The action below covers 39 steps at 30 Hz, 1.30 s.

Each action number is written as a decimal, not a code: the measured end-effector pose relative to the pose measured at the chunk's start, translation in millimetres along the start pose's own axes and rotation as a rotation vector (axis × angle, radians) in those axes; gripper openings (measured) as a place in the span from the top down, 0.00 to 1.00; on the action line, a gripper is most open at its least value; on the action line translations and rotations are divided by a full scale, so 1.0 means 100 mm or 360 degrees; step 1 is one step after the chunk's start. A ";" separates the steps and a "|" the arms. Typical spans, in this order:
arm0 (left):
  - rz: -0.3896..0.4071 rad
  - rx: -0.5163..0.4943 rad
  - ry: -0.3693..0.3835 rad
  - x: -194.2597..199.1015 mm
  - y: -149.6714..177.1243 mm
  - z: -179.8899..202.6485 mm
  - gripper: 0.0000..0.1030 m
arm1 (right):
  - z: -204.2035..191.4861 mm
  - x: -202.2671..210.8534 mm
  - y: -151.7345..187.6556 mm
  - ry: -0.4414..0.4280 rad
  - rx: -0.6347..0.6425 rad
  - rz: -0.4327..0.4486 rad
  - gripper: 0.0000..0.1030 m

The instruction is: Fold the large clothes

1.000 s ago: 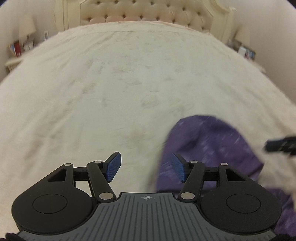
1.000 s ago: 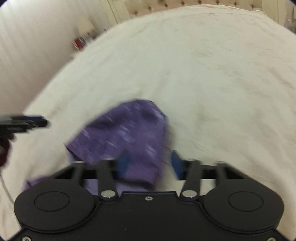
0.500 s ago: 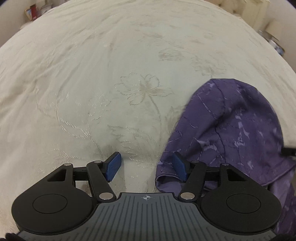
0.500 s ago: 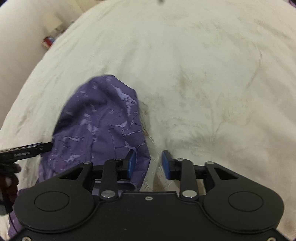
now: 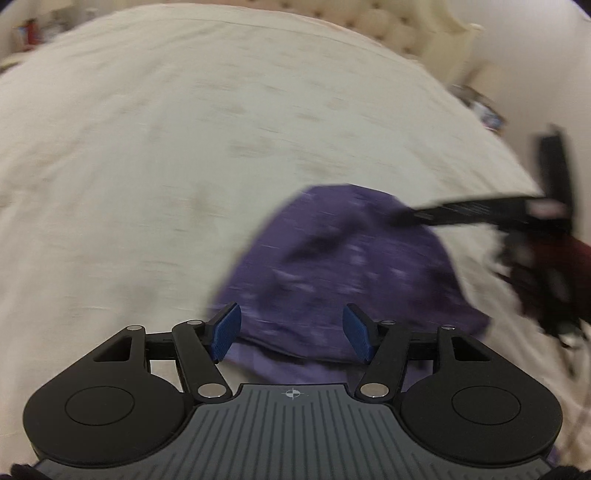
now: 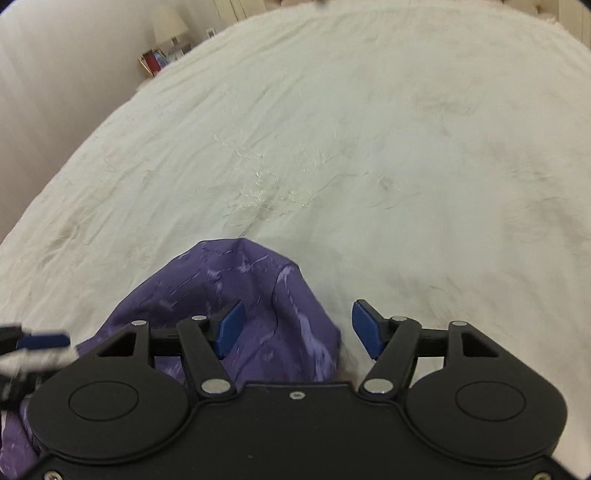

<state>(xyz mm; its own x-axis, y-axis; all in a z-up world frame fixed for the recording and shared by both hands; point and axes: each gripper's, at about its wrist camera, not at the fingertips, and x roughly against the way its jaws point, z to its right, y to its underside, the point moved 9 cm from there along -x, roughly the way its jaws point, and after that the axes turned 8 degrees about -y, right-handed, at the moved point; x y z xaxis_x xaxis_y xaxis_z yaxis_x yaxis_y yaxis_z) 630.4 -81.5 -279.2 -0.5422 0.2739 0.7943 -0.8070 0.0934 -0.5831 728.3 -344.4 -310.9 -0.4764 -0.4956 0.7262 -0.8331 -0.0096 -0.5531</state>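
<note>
Jaws of the left gripper (image 5: 291,338) apart and empty, blue pads (image 5: 226,336) straddling the near hem of the garment (image 5: 347,266) with no cloth pinched between them. Purple and mottled, bunched in a rounded heap on the bed (image 5: 147,147), long axis running away from the near edge toward the headboard (image 5: 373,22). Heap dead ahead of the left jaws and a little right of centre.

Jaws of the right gripper (image 6: 297,332) likewise apart, gripping nothing. Garment (image 6: 236,295) ahead and left here: left pad over purple cloth, right pad over bare bedspread, the heap's right edge passing between them. Lifted or touching, impossible to tell from this angle.

Seen from the left camera, the right gripper (image 5: 480,212) reaching in from the right, blurred, its tip over the far top of the heap. Left gripper (image 6: 37,345) just visible at the left margin of the right camera.

By judgement, both about equally near the hem, left better centred on it; heap not yet spread flat, folding barely begun. Nightstand with lamp (image 6: 170,26) beyond the far left corner.
</note>
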 end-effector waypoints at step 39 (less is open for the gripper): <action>-0.0496 0.1080 0.0684 0.52 0.34 -0.13 0.85 | -2.37 1.71 1.66 -0.0017 0.1412 0.0038 0.85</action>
<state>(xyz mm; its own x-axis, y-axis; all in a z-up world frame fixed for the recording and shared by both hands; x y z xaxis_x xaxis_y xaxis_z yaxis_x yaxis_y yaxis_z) 578.3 -51.9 -259.9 -0.2476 0.6824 0.6878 -0.9439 -0.3301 -0.0122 442.6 -225.2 -182.0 -0.4848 -0.5122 0.7090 -0.2960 -0.6667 -0.6840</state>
